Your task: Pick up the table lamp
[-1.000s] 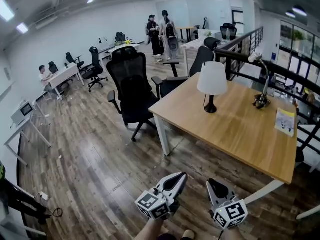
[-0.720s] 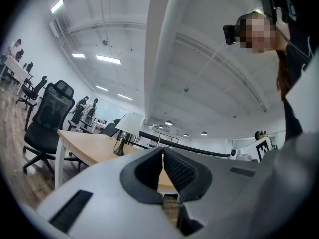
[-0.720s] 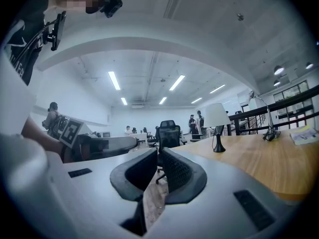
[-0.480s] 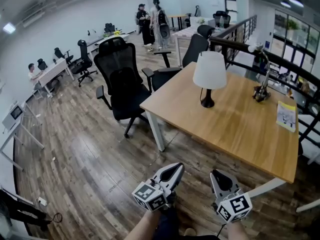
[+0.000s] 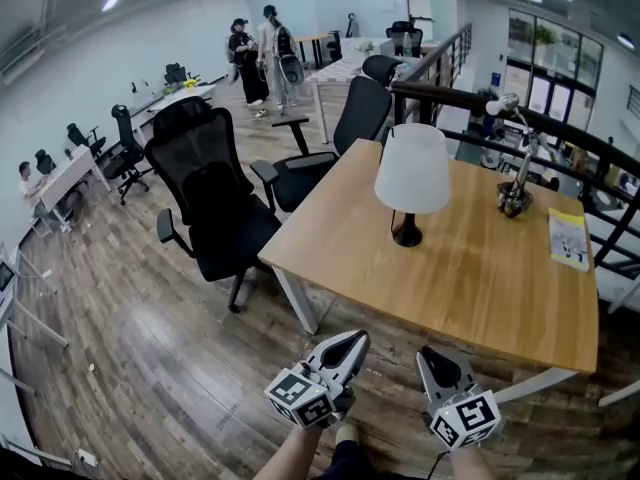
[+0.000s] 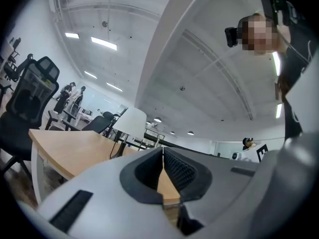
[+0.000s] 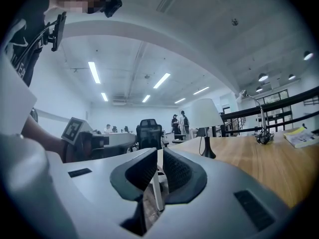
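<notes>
Table lamp (image 5: 411,180) on desk (image 5: 470,268), well apart from us. Left gripper (image 5: 352,344), right gripper (image 5: 430,360): jaws closed, empty. We risk toppling it if grabbed by shade.

I'm holding my left gripper (image 5: 345,347) and right gripper (image 5: 434,363) side by side, both level, jaws closed, nothing between them.

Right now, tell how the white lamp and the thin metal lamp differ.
The white lamp has a broad shade on a short dark stem; the thin metal lamp has a bent arm and small head. The white lamp stands nearer the chairs, the thin metal lamp nearer the railing. Both stand on the table.
</notes>
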`<state>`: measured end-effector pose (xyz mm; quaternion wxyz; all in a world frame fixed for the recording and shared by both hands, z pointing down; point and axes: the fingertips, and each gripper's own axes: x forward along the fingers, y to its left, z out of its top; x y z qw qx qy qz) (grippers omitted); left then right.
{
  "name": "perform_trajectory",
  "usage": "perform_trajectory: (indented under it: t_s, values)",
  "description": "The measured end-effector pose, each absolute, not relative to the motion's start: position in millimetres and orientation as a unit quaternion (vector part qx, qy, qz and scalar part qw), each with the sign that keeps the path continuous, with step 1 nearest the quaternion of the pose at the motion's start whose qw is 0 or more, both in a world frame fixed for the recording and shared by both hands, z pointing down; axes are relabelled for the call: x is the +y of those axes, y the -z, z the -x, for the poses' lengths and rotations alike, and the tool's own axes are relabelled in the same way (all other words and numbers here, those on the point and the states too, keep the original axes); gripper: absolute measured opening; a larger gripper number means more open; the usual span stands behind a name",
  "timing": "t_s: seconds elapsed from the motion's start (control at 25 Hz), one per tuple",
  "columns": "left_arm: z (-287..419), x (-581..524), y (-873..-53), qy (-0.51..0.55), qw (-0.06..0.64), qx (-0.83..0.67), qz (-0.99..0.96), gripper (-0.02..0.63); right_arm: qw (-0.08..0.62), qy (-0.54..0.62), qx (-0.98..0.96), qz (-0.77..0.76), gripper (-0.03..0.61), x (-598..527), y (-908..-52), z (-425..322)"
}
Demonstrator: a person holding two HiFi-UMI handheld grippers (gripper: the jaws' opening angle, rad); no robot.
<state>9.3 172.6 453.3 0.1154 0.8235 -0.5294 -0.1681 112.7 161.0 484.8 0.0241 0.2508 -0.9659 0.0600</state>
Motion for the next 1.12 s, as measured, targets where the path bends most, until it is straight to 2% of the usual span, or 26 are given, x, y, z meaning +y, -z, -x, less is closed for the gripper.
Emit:
perform_trajectory:
  t_s: [0.32,1.12]
  values:
    - [31.2,125.0,-460.8,0.155,0.128,-0.491,-0.848,0.014,0.035,-0.067,-0.953,-0.292,0.054,125.9,-493.7,-64.2]
    - [48.6,41.4,-475.3,0.149,0.159,-0.424,-0.879,0.014,0.059,-0.072,-0.938,-0.334,0.054,60.5,-532.8,-16.9]
